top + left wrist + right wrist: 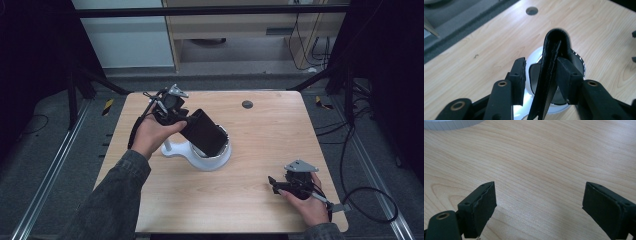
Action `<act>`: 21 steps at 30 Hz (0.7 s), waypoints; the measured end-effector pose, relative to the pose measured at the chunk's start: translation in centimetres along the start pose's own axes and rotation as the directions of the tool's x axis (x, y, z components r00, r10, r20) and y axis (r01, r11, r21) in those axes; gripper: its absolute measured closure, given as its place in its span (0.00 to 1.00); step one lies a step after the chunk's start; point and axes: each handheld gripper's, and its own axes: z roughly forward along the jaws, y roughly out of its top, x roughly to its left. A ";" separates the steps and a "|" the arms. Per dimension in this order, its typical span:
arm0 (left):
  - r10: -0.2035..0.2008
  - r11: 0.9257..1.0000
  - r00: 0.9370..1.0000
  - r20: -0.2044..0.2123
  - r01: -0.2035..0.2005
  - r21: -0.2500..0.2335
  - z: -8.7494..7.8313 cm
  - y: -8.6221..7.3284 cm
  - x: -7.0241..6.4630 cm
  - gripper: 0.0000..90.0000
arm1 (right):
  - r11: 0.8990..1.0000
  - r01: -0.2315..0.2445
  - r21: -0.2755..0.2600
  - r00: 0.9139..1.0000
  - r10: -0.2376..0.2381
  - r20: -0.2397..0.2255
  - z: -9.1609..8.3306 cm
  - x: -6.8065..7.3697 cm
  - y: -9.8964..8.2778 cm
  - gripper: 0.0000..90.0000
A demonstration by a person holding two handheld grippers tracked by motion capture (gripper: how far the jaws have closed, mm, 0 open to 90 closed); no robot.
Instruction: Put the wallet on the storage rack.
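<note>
A black folded leather wallet (202,131) stands tilted with its lower end in a white round holder (215,161) that has a shiny inside, at the middle of the wooden table (260,150). In the left gripper view the wallet (549,75) stands edge-on between the jaws of my left gripper (541,72). The right pad (567,80) touches it and the left pad (520,77) stands off with a gap. My left gripper (177,117) comes in from the upper left. My right gripper (274,184) rests low at the table's near right, its jaws (539,202) wide open over bare wood.
A small grey round plug (247,104) sits in the tabletop near the far edge. A thin white post (168,146) rises from the holder's base on its left. Black frame struts flank the table, and cables (370,200) lie on the floor at right.
</note>
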 end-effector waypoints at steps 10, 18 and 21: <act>0.019 0.995 0.999 -0.030 -0.021 -0.093 -2.3 0.4 -0.7 0.63 | 1.000 0.003 0.003 1.000 -0.003 0.000 0.0 0.1 0.0 0.13; 0.083 0.981 0.996 -0.044 -0.090 -0.172 -4.6 0.1 -2.2 0.46 | 1.000 0.007 0.006 1.000 -0.007 0.004 0.0 0.1 -0.1 0.13; 0.094 0.974 0.995 -0.018 -0.095 -0.208 -5.5 -0.5 -3.0 0.35 | 1.000 -0.001 0.009 1.000 0.001 0.002 0.0 0.2 -0.1 0.11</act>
